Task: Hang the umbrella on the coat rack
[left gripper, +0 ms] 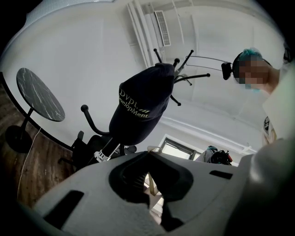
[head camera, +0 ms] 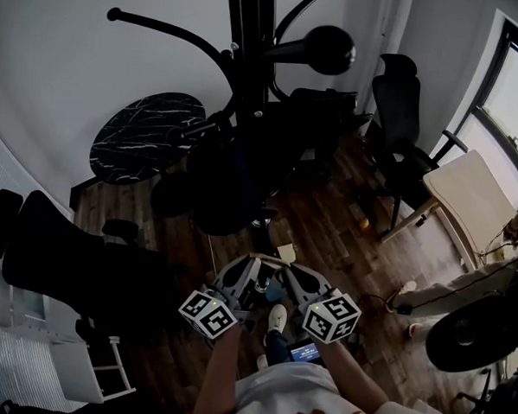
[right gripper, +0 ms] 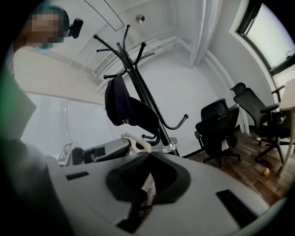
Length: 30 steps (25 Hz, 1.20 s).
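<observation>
Both grippers held low and side by side in front of the coat rack.
Head view: left gripper and right gripper sit at lower centre, tips near each other. The coat rack is at top centre, and the umbrella's cream handle lies just beyond the tips. Left gripper view: fingers closed to a narrow slit, nothing seen clamped. A dark cap hangs on the rack at centre. Right gripper view: fingers likewise closed to a slit. The curved handle sits beside the rack pole, centre.
</observation>
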Motion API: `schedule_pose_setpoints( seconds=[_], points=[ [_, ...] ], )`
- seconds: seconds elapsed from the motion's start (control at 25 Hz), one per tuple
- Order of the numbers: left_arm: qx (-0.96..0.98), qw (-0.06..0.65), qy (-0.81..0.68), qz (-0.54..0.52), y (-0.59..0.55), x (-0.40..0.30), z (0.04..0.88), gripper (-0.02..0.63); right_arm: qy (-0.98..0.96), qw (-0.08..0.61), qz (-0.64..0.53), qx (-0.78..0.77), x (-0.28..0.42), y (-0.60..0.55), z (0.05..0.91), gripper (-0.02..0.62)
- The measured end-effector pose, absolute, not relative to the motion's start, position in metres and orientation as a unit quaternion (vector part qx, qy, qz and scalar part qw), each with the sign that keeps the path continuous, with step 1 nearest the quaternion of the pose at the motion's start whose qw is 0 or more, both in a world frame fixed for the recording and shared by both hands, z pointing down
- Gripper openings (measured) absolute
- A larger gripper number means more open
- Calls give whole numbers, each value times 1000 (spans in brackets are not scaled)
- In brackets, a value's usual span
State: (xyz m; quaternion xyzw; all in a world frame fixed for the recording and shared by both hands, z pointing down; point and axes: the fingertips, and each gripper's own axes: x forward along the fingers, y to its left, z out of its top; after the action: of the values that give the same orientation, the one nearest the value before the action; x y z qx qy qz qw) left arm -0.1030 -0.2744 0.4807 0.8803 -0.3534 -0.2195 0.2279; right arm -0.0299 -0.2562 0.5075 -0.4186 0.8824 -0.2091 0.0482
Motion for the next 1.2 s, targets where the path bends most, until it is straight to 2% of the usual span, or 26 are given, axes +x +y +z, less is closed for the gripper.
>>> schedule_pose_setpoints(
  seconds=[1.2],
  points=[
    [884, 250, -351, -182, -301, -97, 513, 18, 864, 25, -246, -438, -26, -286, 538, 12]
  ],
)
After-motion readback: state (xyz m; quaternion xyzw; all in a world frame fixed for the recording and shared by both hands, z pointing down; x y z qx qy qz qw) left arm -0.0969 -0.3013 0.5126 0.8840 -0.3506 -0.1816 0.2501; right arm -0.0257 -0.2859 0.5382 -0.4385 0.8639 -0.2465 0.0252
